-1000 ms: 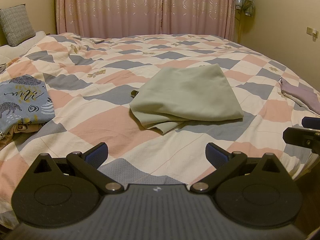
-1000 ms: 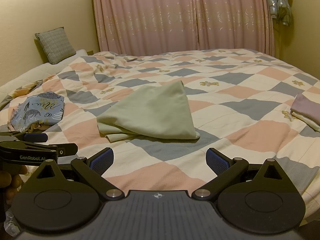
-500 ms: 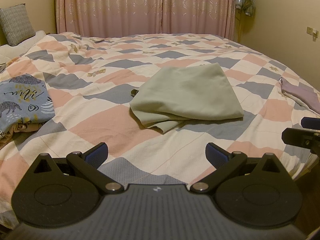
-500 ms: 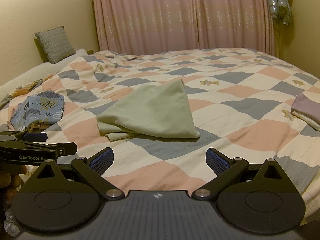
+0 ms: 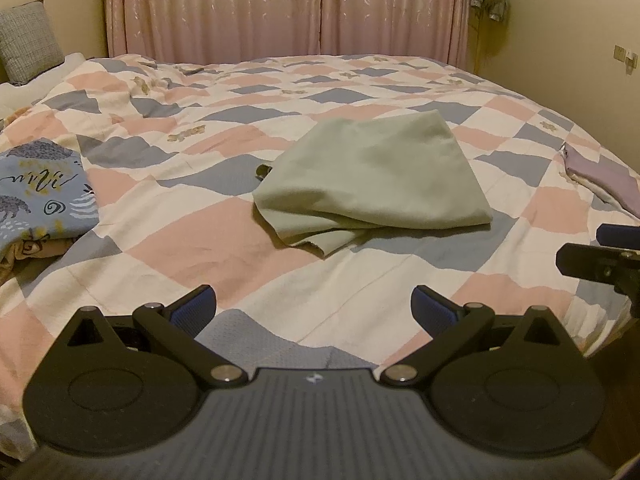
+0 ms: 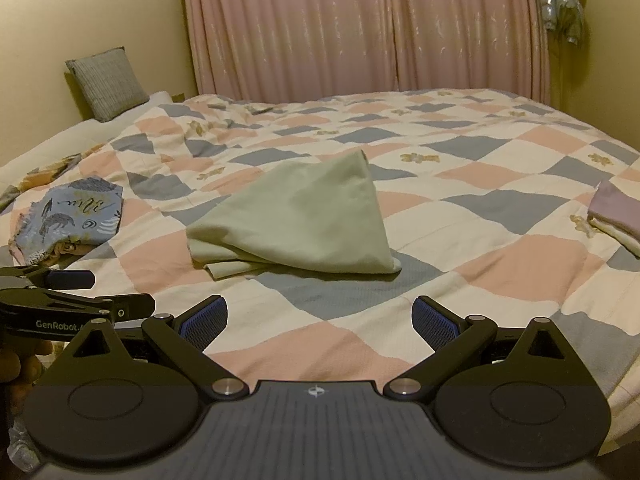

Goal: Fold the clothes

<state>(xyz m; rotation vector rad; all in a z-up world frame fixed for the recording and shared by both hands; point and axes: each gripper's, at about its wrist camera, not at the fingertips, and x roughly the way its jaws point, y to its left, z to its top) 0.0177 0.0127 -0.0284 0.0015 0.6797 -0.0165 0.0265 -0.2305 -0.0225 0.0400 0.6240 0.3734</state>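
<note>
Nearest in each wrist view are the tools themselves. The left gripper [image 5: 313, 307] has its two blue-padded fingers spread wide with nothing between them, hanging over the near edge of the bed. The right gripper [image 6: 319, 317] shows the same stance: fingers wide apart, empty, above a pink square of the checked quilt [image 6: 500, 216]. In the right wrist view the left gripper's black frame pokes in at the near left, with part of a hand [image 6: 18, 364] wrapped around it below.

Beyond the grippers, in the middle of the bed, lies the pale green garment [image 5: 372, 180], folded into a rough wedge, its loose layered edges bunched at the near left corner and a small dark tab peeking out at its left edge. It touches neither gripper.

To the left, near the bed's edge, sits a blue printed cloth [image 5: 38, 192] on top of a tan patterned piece. To the right, at the bed's edge, a lilac folded garment [image 5: 600, 176] rests on something white.

Farther back, a grey checked cushion [image 6: 106, 80] leans against the left wall, and pink curtains [image 6: 360, 28] close the far side.
</note>
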